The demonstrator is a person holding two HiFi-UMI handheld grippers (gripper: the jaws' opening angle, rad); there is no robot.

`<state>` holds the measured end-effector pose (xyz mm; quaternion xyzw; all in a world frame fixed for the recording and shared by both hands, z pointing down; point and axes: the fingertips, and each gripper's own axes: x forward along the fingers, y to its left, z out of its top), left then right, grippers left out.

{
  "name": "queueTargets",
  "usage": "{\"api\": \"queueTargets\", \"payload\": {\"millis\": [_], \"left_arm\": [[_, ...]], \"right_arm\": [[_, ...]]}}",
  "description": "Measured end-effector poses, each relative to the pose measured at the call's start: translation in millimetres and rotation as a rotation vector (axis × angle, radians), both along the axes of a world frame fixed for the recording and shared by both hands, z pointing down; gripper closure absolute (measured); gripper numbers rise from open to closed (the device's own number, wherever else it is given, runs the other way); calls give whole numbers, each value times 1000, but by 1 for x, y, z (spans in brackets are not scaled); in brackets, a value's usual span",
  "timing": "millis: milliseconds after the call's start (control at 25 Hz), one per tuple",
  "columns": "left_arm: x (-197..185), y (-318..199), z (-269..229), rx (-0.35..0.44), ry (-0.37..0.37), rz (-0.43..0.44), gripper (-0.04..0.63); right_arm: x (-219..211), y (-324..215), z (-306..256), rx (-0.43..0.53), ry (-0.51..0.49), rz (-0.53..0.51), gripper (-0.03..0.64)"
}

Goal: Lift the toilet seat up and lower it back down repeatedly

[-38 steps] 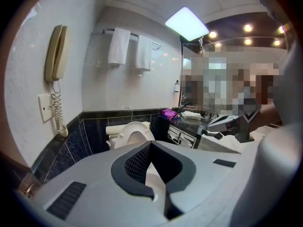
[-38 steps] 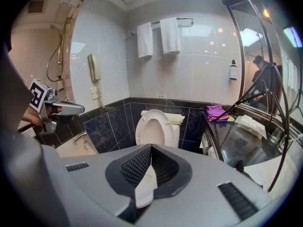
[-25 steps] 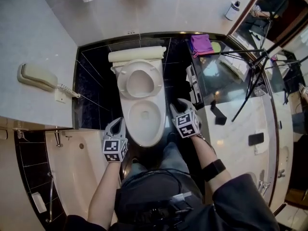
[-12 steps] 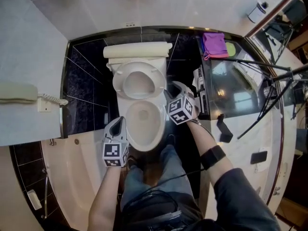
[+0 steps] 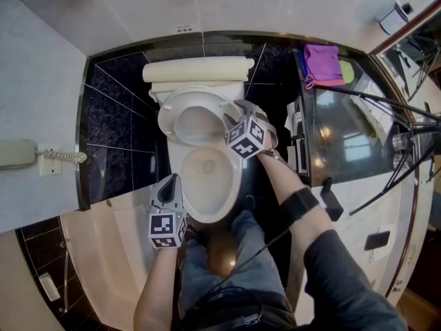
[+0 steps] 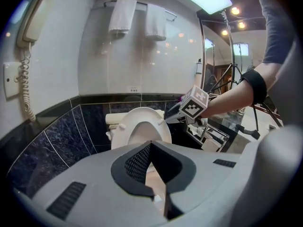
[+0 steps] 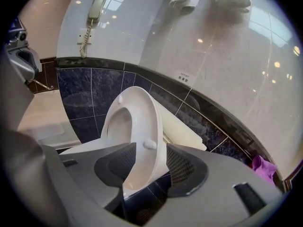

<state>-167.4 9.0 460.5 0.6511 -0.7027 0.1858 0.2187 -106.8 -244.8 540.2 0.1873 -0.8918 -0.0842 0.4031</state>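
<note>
The white toilet seat (image 5: 168,119) stands raised against the tank (image 5: 198,69), above the open bowl (image 5: 231,197). My right gripper (image 5: 231,121) is at the seat's right edge. In the right gripper view the seat's rim (image 7: 138,122) runs between the spread jaws of the right gripper (image 7: 149,162), with a gap at the right pad; these jaws have just been opening. My left gripper (image 5: 170,185) hangs beside the bowl's front left, apart from it. In the left gripper view the left gripper (image 6: 150,146) has its fingertips together, nothing between them, and points at the seat (image 6: 142,123).
A wall phone (image 5: 17,154) hangs at the left, above a bathtub (image 5: 103,254). At the right is a glass-topped counter (image 5: 344,136) with a purple cloth (image 5: 322,64) and tripod legs (image 5: 386,98) over it. Towels (image 6: 122,15) hang above the tank. The person's legs are in front of the bowl.
My right gripper has travelled from beside the bowl's right side up to the raised seat's right edge and rolled. The left gripper stayed near the bowl's front left. The seat has stayed upright.
</note>
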Motion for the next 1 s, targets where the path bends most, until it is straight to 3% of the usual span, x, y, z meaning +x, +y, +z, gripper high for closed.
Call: {"api": "queueTargets", "payload": {"millis": [200,520,1000], "left_arm": [[-11,-2,16,-15,-1,-48,595],[-9,-3,28,-35,9,-75,595],[-1,3,37,-55,31,-73,595]], "right_arm": [[-16,-20,10,8,-12,-13,398],[-34,-23,20,39,13,-96,498],[-33,-23,19,-28,17,-50,526]]}}
